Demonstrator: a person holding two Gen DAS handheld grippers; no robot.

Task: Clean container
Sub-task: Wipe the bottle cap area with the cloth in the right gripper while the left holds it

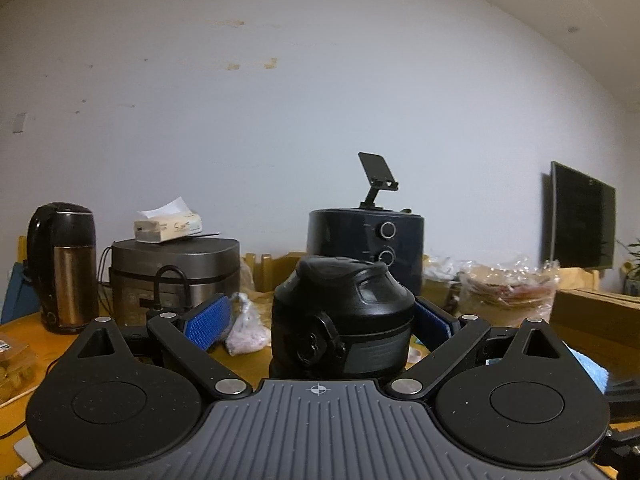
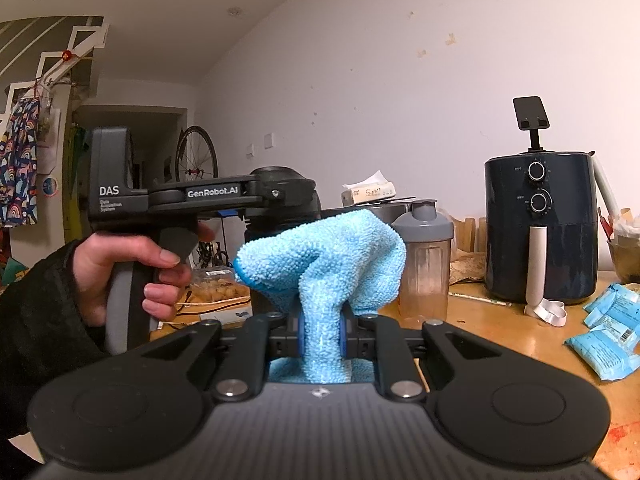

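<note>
A glossy orange-brown wooden table (image 2: 500,332) fills the lower half of both views, set against a plain pale wall (image 1: 320,100) marked by a few small yellowish scuffs. In the left wrist view, the left gripper (image 1: 320,322) is held wide, its blue-padded fingers (image 1: 208,320) standing on either side of a black plastic bottle with a domed flip lid (image 1: 340,320) at the centre of the frame; whether the pads press on it cannot be told. Behind it, a dark navy air fryer with two round dials (image 1: 366,248) is seen with a black phone stand (image 1: 378,178) on top. At the left, a black and bronze electric kettle (image 1: 62,266) and a grey rice cooker (image 1: 176,272) are lined up along the wall, a pack of tissues (image 1: 168,224) lying on the cooker. A dark flat screen (image 1: 580,216) is mounted at the right edge.

In the right wrist view, the right gripper (image 2: 322,330) is closed narrowly on a light blue microfibre cloth (image 2: 324,268), which bulges above the jaws at the centre. A clear shaker bottle with a grey lid (image 2: 424,258) stands just behind the cloth. Light blue packets (image 2: 608,332) lie at the lower right of the table. At the left, a hand (image 2: 124,264) is wrapped around the handle of the other gripper, and a bicycle wheel (image 2: 196,156) is visible in a doorway beyond.
</note>
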